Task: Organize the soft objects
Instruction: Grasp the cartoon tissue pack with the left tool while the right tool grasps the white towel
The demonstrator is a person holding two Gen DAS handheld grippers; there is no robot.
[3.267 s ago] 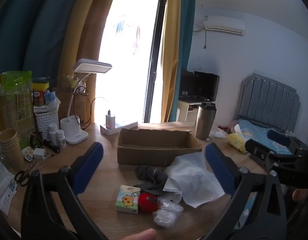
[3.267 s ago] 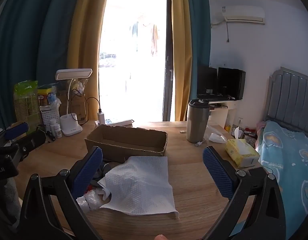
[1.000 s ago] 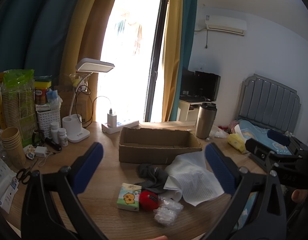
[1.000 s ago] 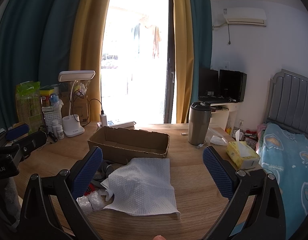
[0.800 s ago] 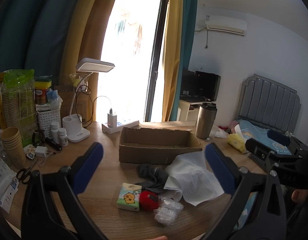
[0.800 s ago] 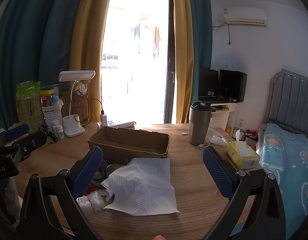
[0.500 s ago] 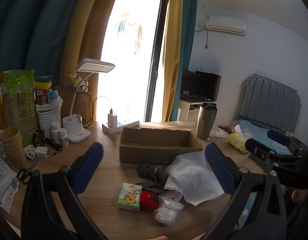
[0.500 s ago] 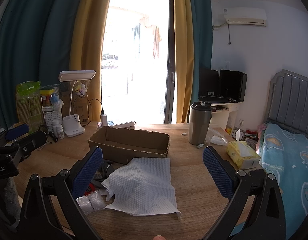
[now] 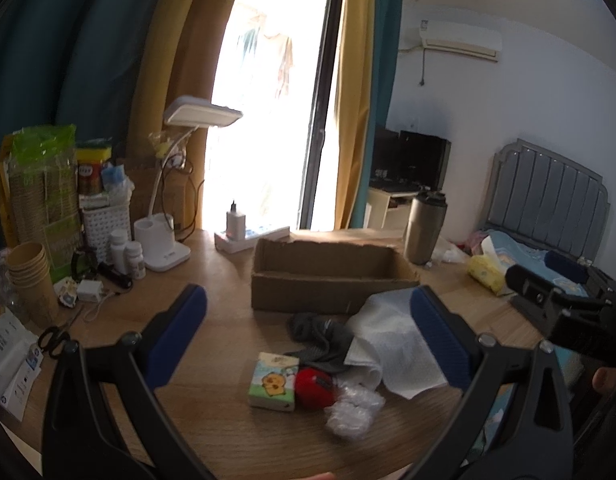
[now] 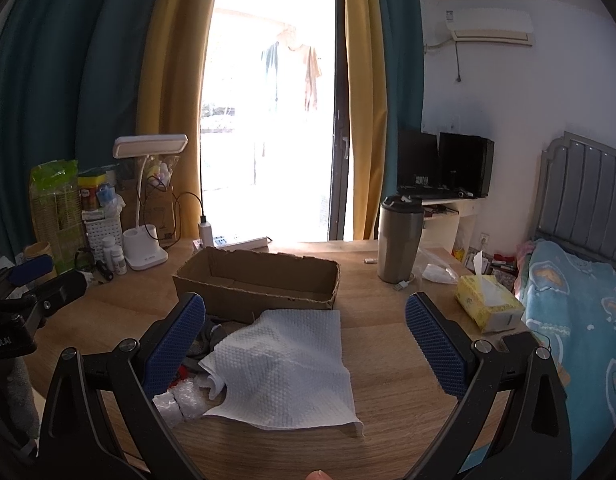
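An open cardboard box (image 9: 328, 276) (image 10: 259, 280) stands mid-table. In front of it lie a white paper towel (image 9: 392, 344) (image 10: 283, 368), a grey sock (image 9: 316, 332), a red soft ball (image 9: 314, 388), a small tissue pack (image 9: 273, 380) with a cartoon print and crumpled bubble wrap (image 9: 354, 410) (image 10: 175, 402). My left gripper (image 9: 308, 336) is open and empty, above the pile. My right gripper (image 10: 305, 340) is open and empty, above the paper towel. Each gripper shows at the edge of the other's view.
A steel tumbler (image 10: 400, 240) and a yellow tissue box (image 10: 488, 304) stand to the right. A desk lamp (image 9: 163, 216), pill bottles (image 9: 125, 252), paper cups (image 9: 29, 276), scissors (image 9: 53, 338) and a power strip (image 9: 247, 236) crowd the left. A bed (image 10: 580, 308) is at far right.
Both views have shifted very slightly; the objects on the table have not moved. Both grippers stay open and empty.
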